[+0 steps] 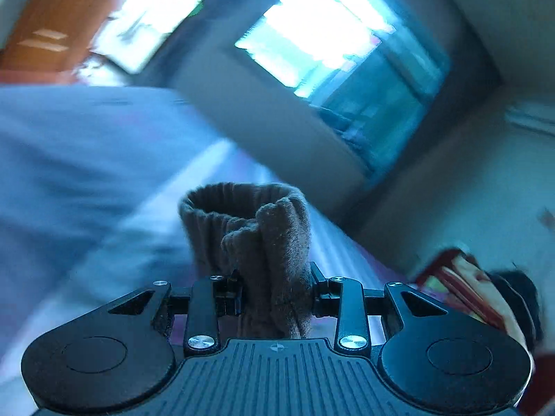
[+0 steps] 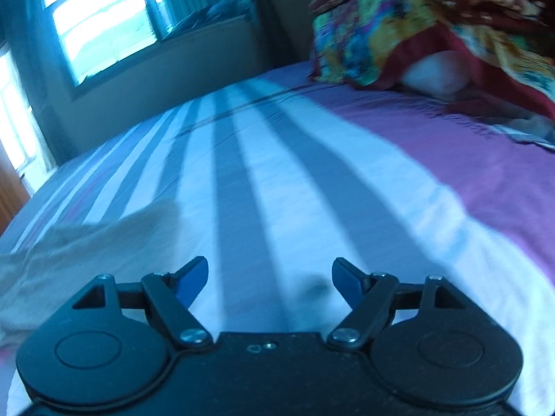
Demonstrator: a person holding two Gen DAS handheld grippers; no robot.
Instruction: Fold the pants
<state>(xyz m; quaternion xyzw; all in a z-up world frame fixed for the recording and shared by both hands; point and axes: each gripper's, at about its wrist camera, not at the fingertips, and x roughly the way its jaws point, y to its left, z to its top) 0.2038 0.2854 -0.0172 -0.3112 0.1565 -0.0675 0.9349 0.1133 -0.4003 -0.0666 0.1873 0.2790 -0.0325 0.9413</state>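
Note:
A brown ribbed cuff of the pants stands up between the fingers of my left gripper, which is shut on it and raised above the bed. The cloth bunches where the jaws pinch it. In the right wrist view a pale beige stretch of the pants lies on the striped bedsheet at the lower left. My right gripper hovers low over the sheet, open, with nothing between its blue pads. The left wrist view is heavily blurred.
A pile of colourful quilts and a white pillow sit at the far right of the bed. A window and grey wall lie beyond the bed's far edge. A wooden door shows at upper left.

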